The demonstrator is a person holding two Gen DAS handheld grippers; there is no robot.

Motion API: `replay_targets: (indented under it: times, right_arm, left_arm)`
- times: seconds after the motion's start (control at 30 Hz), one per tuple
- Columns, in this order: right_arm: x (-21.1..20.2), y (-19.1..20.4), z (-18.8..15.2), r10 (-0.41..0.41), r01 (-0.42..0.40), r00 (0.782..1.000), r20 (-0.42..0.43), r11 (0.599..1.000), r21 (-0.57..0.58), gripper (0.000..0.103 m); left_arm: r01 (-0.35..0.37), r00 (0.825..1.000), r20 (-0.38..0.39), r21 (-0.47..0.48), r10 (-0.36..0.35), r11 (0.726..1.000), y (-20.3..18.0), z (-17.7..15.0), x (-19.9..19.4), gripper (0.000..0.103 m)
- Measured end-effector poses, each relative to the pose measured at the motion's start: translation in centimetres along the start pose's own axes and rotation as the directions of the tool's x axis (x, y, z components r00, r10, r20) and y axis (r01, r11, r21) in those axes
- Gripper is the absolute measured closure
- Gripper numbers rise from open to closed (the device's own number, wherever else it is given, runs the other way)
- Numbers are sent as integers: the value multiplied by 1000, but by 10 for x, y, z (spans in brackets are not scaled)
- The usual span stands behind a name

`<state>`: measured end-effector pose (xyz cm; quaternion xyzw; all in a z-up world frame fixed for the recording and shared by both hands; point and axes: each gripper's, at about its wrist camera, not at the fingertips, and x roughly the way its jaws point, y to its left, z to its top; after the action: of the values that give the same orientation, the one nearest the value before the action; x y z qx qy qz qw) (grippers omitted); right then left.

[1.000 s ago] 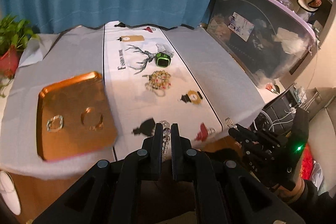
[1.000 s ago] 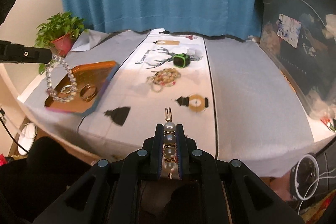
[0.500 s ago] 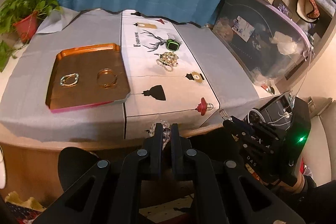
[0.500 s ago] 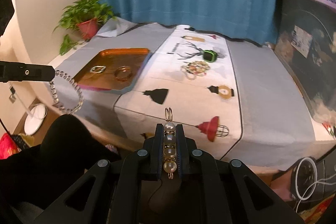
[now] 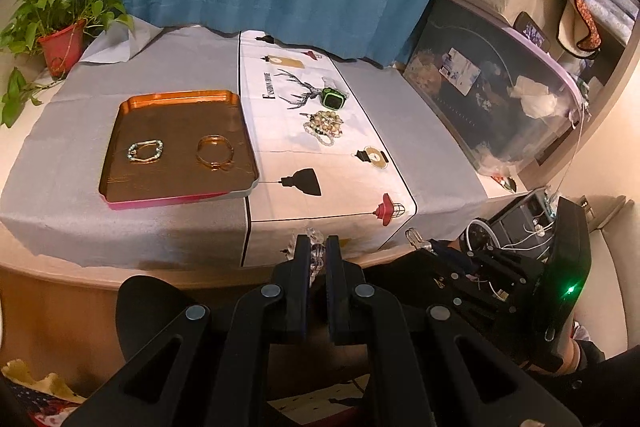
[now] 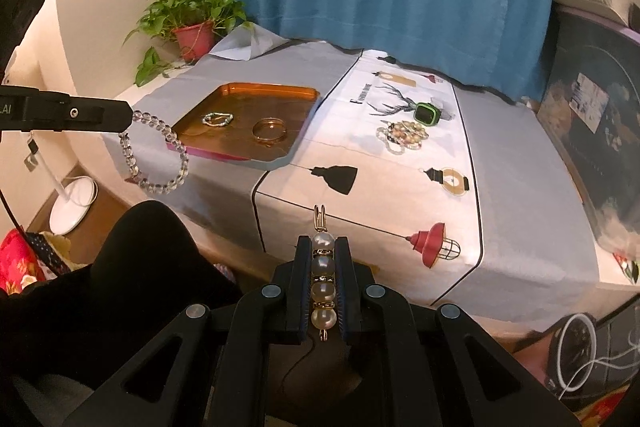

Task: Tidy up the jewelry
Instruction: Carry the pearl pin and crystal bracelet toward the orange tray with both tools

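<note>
My left gripper (image 5: 318,245) is shut on a clear bead bracelet (image 5: 316,251), held off the table's front edge. In the right wrist view that bracelet (image 6: 160,157) hangs as a loop from the left gripper (image 6: 128,115). My right gripper (image 6: 323,245) is shut on a pearl bar with a gold clasp (image 6: 323,285), also in front of the table. A copper tray (image 5: 172,123) on the left of the table holds a turquoise bead bracelet (image 5: 145,151) and a gold bangle (image 5: 215,151). The tray (image 6: 240,99) lies ahead and left of the right gripper.
On the white printed runner (image 5: 288,155) lie a green watch (image 5: 334,98) and a pile of beaded bracelets (image 5: 325,126). A potted plant (image 5: 60,23) stands at the far left corner. A person's dark-clad knee (image 6: 136,259) is below the grippers. Blue curtain behind.
Both grippers have drawn back from the table, past its front edge, each keeping its piece. The table and tray now look farther away.
</note>
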<state>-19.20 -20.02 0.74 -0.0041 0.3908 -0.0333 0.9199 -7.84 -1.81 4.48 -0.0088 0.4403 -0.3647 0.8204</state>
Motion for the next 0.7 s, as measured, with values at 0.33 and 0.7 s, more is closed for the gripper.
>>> replay_targets:
  times: [0.33, 0.7]
  right_arm:
    - [0, 12, 5, -11, 10, 1000, -8, 999, -32, 91]
    - [8, 20, 11, -18, 16, 999, -29, 999, -51, 91]
  left_arm:
    - [5, 1000, 24, -24, -4, 1000, 16, -2, -8, 98]
    - [7, 999, 32, -61, -5, 998, 37, 0, -7, 98]
